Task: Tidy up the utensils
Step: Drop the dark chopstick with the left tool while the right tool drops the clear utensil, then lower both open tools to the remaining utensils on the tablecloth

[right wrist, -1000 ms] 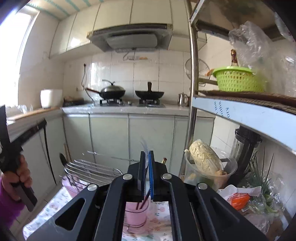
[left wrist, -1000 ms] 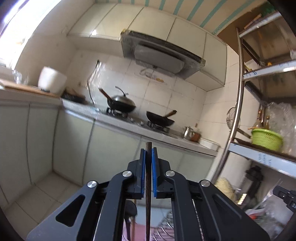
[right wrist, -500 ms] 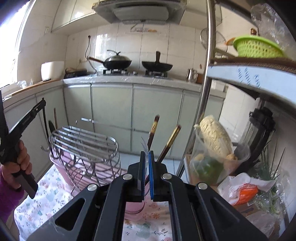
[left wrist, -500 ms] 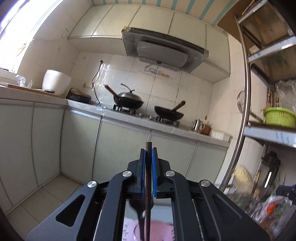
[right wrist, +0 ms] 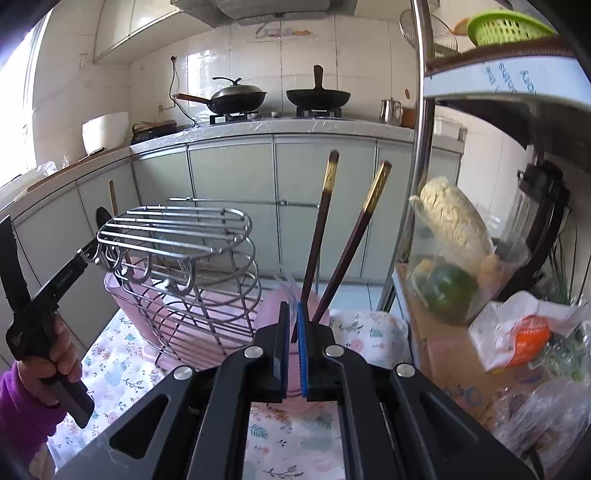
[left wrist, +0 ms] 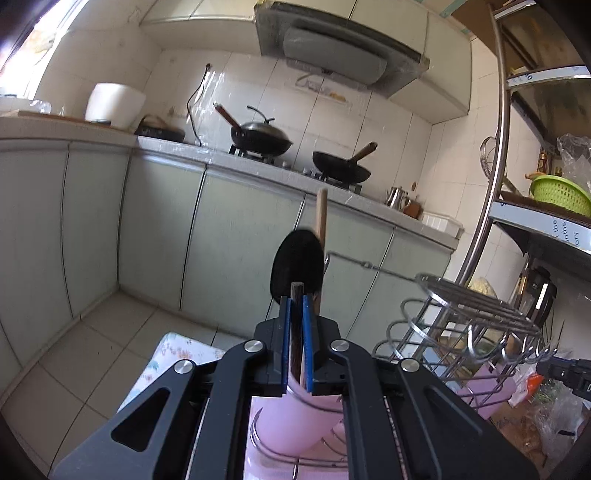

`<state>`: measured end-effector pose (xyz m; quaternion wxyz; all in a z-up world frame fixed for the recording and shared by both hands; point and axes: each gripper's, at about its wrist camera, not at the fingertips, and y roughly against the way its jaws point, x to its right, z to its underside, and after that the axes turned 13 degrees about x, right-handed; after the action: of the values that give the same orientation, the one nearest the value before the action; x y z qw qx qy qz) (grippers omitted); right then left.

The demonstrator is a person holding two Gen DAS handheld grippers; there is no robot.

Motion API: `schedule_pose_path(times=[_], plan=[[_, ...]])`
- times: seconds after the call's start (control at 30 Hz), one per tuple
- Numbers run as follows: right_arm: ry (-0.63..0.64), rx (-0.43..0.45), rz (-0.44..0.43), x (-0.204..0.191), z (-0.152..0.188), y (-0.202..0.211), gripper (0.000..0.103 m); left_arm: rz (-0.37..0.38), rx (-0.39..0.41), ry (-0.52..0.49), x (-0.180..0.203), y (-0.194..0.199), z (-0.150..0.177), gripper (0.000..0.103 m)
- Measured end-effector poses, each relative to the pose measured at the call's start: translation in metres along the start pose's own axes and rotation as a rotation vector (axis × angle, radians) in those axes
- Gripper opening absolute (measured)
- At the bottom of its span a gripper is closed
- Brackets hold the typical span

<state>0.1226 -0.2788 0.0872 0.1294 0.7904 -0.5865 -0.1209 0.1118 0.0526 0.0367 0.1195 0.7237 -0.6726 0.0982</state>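
Left tool (left wrist: 295, 314) clamped on dark chopstick (left wrist: 296, 332), pink cup (left wrist: 291, 417) below, black spatula (left wrist: 297, 264) behind, wire rack (left wrist: 469, 332) right

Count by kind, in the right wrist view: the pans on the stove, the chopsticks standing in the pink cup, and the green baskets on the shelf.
Pans: 2
Chopsticks: 2
Green baskets: 1
Total: 5
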Motion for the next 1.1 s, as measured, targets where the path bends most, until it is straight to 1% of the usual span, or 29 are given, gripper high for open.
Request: schedule_pose_path(times=[0.13, 0.17, 0.2, 0.23, 0.27, 0.3, 0.37, 0.5, 0.6, 0.7, 0.77, 1.1], plan=[[-0.026, -0.014, -0.020, 0.000, 0.005, -0.002, 0.005, 0.004, -0.025, 0.018, -0.002, -0.001, -0.003, 0.006], [-0.033, -0.019, -0.022, 0.000, 0.005, -0.002, 0.008, 0.004, -0.034, 0.022, -0.002, -0.002, -0.003, 0.006], [-0.038, -0.021, -0.023, 0.001, 0.006, -0.002, 0.018, 0.010, -0.045, 0.026, -0.003, -0.002, -0.003, 0.009], [-0.045, -0.021, -0.027, 0.001, 0.007, -0.001, 0.024, 0.009, -0.050, 0.022, -0.002, -0.001, -0.004, 0.012], [-0.050, -0.016, -0.031, 0.001, 0.006, 0.000, 0.028, 0.007, -0.051, 0.016, -0.002, 0.001, -0.005, 0.022], [-0.055, -0.010, -0.035, 0.001, 0.006, 0.003, 0.028, 0.009, -0.049, 0.015, -0.001, 0.002, -0.007, 0.030], [-0.058, -0.001, -0.033, 0.002, 0.005, 0.006, 0.028, 0.006, -0.039, 0.009, 0.000, 0.006, -0.011, 0.035], [-0.074, 0.033, -0.028, 0.004, 0.000, 0.019, 0.028, 0.003, -0.041, 0.005, 0.001, 0.016, -0.018, 0.037], [-0.102, 0.068, -0.029, 0.004, -0.001, 0.032, 0.028, -0.015, -0.087, -0.020, 0.005, 0.020, -0.020, 0.037], [-0.125, 0.079, -0.039, 0.001, 0.001, 0.042, 0.028, -0.030, -0.127, -0.037, 0.007, 0.027, -0.020, 0.037], [-0.130, 0.076, -0.050, -0.003, 0.004, 0.047, 0.028, -0.038, -0.156, -0.051, 0.010, 0.033, -0.019, 0.037], [-0.135, 0.040, -0.105, -0.037, 0.033, 0.069, 0.028, -0.054, -0.239, -0.141, 0.022, 0.065, -0.008, 0.037]])
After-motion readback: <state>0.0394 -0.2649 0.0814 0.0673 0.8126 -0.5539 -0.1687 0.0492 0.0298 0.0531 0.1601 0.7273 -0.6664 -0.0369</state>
